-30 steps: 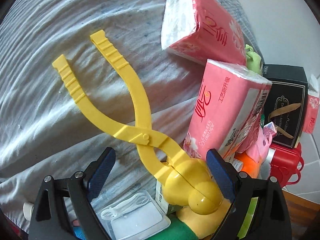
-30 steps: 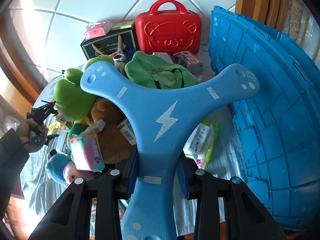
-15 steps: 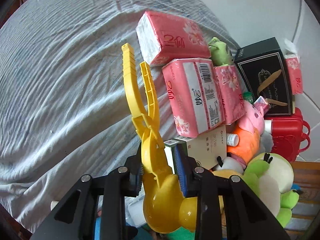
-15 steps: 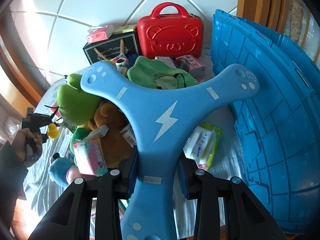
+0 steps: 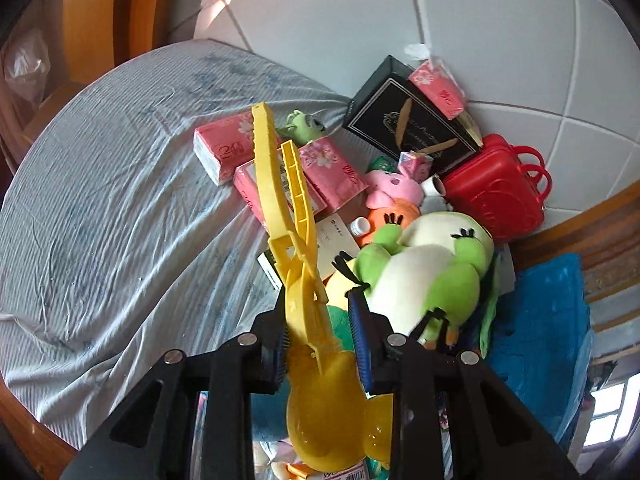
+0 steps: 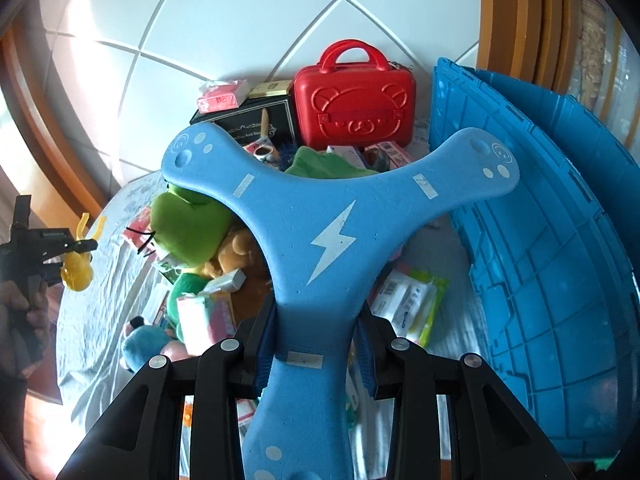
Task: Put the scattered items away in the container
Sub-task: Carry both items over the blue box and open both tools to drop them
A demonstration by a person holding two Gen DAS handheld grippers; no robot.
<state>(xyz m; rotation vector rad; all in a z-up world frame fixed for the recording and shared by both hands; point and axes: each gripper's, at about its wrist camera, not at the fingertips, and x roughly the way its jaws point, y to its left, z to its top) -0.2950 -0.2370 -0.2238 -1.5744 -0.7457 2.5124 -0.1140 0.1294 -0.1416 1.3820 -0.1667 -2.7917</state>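
Left gripper (image 5: 322,344): clamped on yellow tongs (image 5: 296,264), frame centre.
Right gripper (image 6: 316,344): clamped on blue boomerang (image 6: 320,232), filling mid-frame.
Crate (image 6: 560,280): right side.
Clutter: frog plush (image 5: 432,264), red case (image 6: 354,96), tissue packs (image 5: 336,172), between grippers and wall.

Crate (image 6: 560,280) right of toys (image 6: 192,232); suitcase (image 6: 354,96) apparently behind.

one boomerang (image 6: 332,236), one crate (image 6: 560,280) (both blue)
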